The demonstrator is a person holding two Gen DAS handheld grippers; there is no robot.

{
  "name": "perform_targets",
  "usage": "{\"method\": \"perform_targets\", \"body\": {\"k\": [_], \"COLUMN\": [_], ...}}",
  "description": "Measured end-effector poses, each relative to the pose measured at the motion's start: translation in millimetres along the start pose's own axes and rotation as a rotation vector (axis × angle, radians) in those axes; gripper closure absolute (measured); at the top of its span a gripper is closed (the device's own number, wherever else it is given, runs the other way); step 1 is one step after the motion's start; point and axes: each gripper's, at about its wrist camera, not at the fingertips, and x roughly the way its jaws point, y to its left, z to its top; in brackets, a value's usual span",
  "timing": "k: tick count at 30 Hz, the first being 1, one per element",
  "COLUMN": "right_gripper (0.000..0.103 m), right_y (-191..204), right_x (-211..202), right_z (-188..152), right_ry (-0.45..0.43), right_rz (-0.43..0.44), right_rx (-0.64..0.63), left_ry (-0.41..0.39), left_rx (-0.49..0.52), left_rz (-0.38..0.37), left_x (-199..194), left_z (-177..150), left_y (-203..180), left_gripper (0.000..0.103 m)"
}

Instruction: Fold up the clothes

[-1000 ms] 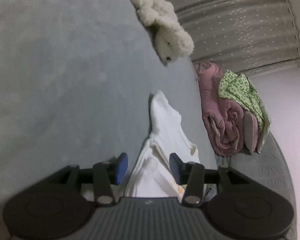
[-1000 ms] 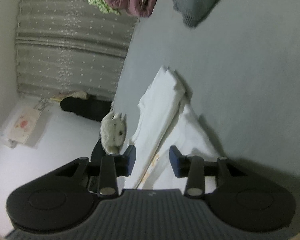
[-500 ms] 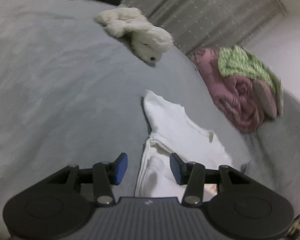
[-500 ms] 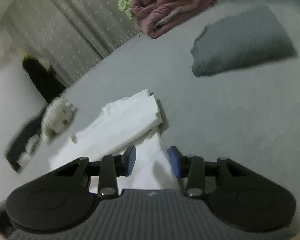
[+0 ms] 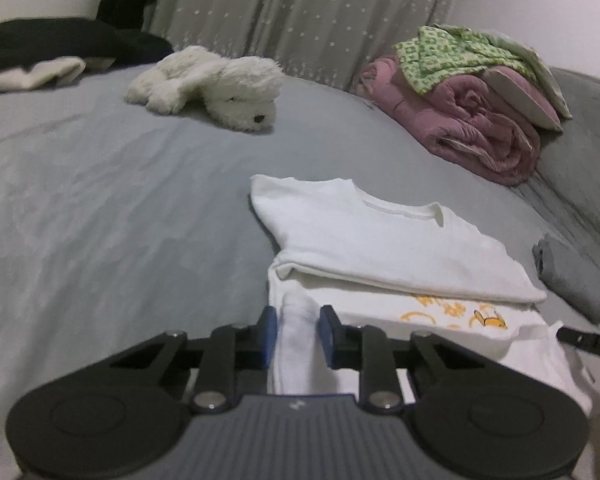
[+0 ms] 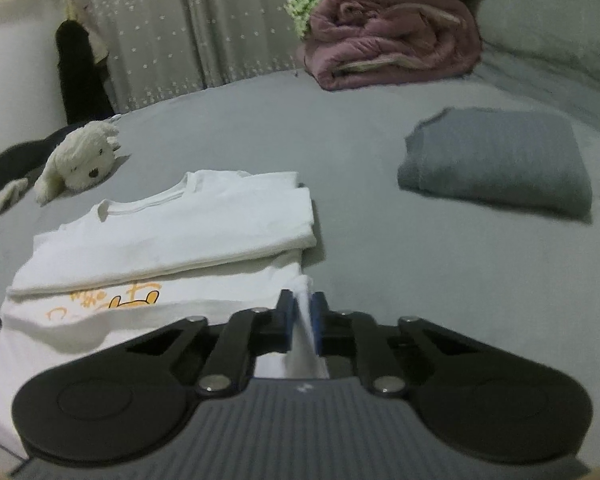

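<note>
White T-shirt [image 5: 388,240], partly folded, lies on grey bed [image 5: 100,208], orange print showing on the near layer. Left gripper [image 5: 298,330]: jaws closing around a bunched near-left edge of shirt. Right gripper [image 6: 302,320]: jaws clamped on near-right corner. Folded grey garment [image 6: 500,160] lies far right, apart.

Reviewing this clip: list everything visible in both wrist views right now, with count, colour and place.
T-shirt: one, white with orange print, partly folded, near on the bed.
Bed: one, grey sheet, under everything.
Plush dog: one, cream, far left.
Quilt: one, pink, rolled, far right.
Green cloth: one, patterned, on the quilt.
Grey garment: one, folded, right of the T-shirt.
Black clothes: a heap, far left.
Curtain: grey, starred, behind.
Left tongs: closing on a T-shirt corner.
Right tongs: shut on the other corner.
</note>
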Motion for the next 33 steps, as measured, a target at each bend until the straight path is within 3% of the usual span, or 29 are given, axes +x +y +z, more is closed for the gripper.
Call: {"method": "perform_targets", "body": {"k": [3,7,16,25,29,33], "right_gripper": [0.097,0.097,0.098,0.098,0.098,0.098], "right_y": [3.4,4.8,14.2,23.0,24.2,20.4], "right_x": [-4.0,-12.0,-23.2,-31.0,-8.1,20.4], "right_z": [-0.4,0.9,2.2,7.7,8.5,2.8], "right_ry": [-0.026,-0.076,-0.154,-0.306,-0.248,-0.124], "right_rz": [-0.014,-0.031,-0.057,-0.095,-0.105,-0.125], "right_rx": [-0.017,-0.020,-0.070,-0.089,-0.111,-0.114], "left_ry": [-0.005,-0.026,-0.105,-0.220,-0.181,-0.087], "left_rx": [0.006,0.000,0.071,0.029,0.027,0.038], "left_rz": [0.005,0.010,0.049,0.066,0.086,0.124], "left_x": [-1.1,-8.7,-24.7,-33.0,-17.6,5.2], "left_z": [0.4,1.0,-1.9,4.7,4.5,0.1], "left_y": [-1.1,-3.7,-19.7,-19.3,-18.5,-15.0], "left_gripper": [0.091,0.094,0.095,0.095,0.095,0.095]}}
